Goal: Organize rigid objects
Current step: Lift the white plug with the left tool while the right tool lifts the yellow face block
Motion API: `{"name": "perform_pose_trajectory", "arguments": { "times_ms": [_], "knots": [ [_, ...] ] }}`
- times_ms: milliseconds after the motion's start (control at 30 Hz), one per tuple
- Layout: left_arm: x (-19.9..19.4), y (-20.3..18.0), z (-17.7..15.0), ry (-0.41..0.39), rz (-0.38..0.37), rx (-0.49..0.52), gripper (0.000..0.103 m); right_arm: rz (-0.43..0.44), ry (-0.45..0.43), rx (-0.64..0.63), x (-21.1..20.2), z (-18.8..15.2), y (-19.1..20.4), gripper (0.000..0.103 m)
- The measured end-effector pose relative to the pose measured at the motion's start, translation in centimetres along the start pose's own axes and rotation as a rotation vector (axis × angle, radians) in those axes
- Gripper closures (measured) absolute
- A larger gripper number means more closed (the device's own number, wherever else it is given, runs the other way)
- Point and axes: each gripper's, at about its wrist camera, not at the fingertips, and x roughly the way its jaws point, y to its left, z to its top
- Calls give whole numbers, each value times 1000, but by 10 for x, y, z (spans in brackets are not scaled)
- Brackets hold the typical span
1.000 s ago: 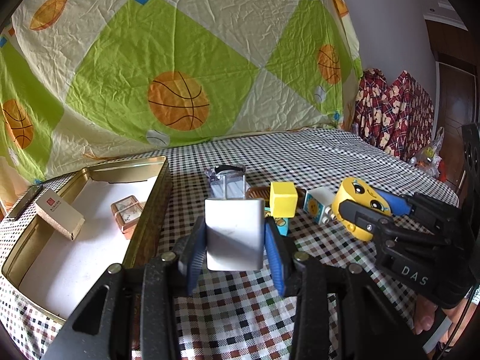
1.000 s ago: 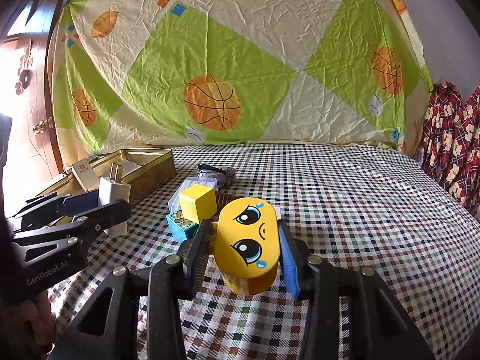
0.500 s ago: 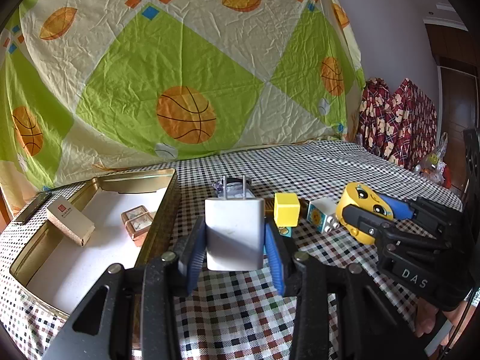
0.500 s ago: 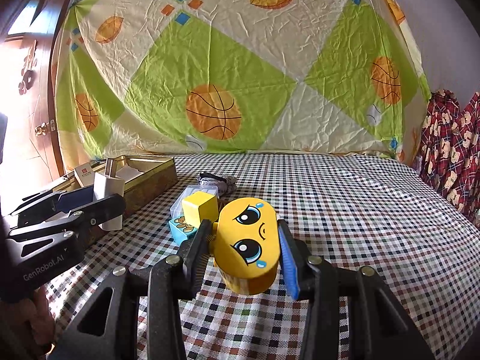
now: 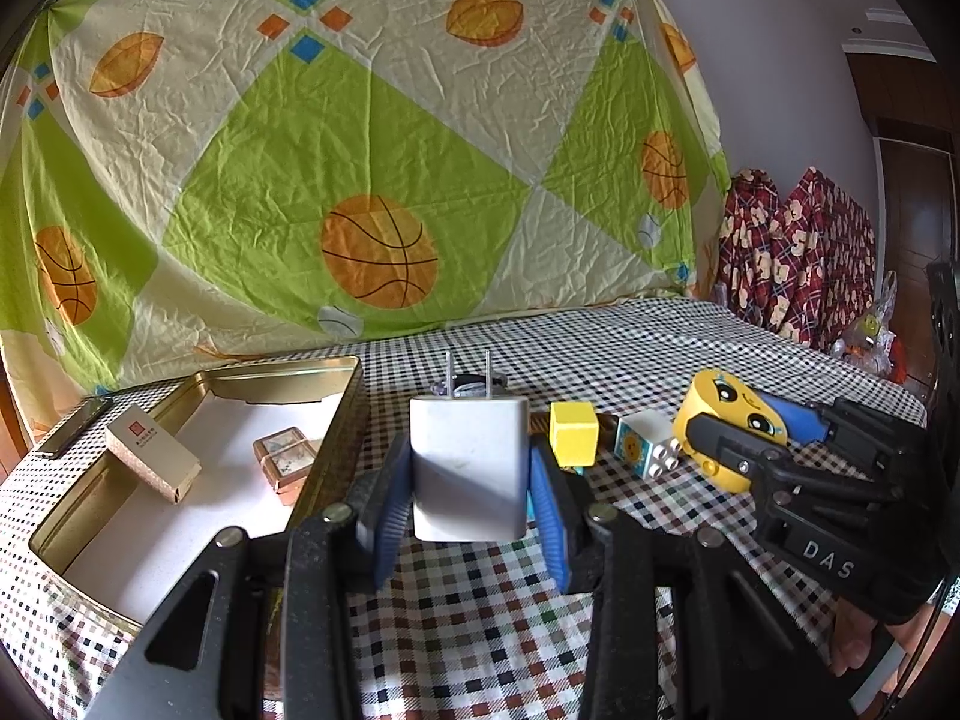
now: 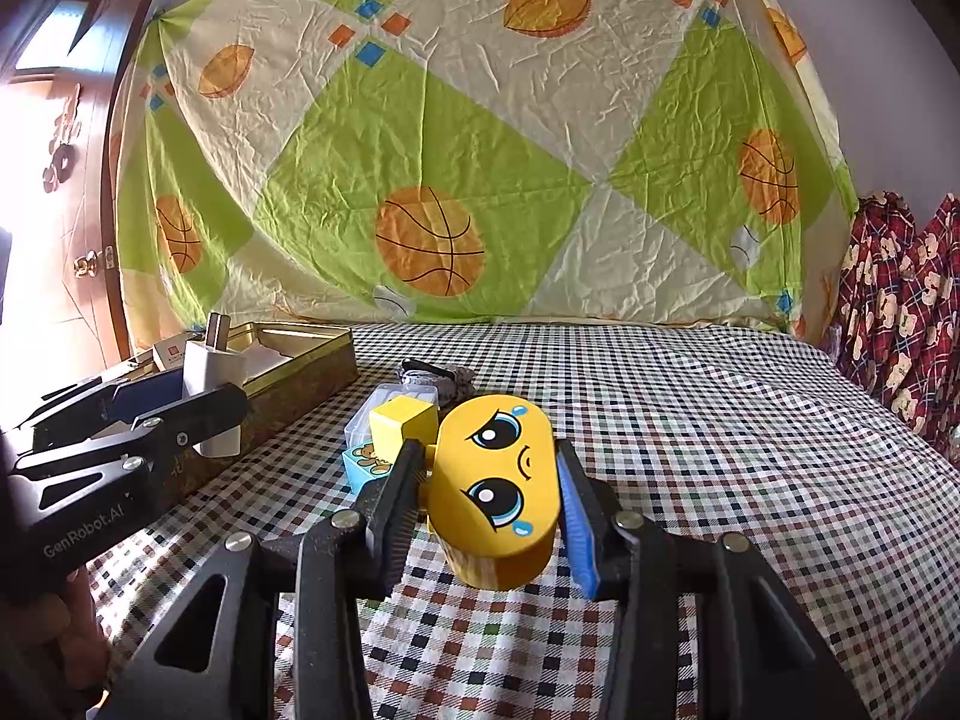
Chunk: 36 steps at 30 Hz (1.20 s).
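My left gripper (image 5: 471, 474) is shut on a white plug charger (image 5: 468, 468), prongs up, held above the checked cloth just right of the gold tin tray (image 5: 336, 456). It also shows at the left of the right wrist view (image 6: 213, 396). My right gripper (image 6: 486, 492) is shut on a yellow crying-face block (image 6: 495, 492), also seen in the left wrist view (image 5: 729, 426). The tray holds a cork-coloured box (image 5: 153, 459) and a small copper box (image 5: 285, 459).
A yellow cube (image 5: 573, 432), a white toy brick with a sun face (image 5: 645, 450), a blue brick (image 6: 366, 465), a clear plastic box (image 6: 396, 399) and a dark band (image 6: 429, 372) lie on the cloth between the grippers. A sheet hangs behind.
My left gripper has lifted the charger and tipped up, so the prongs now show. The right gripper still holds the yellow block, slightly raised.
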Motion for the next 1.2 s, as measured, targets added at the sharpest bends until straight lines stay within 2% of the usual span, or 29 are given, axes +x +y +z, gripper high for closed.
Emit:
{"name": "perform_pose_trajectory", "arguments": {
  "times_ms": [1200],
  "knots": [
    [-23, 3, -2, -125, 52, -15, 66, -19, -94, -11, -14, -3, 2, 58]
  ]
}}
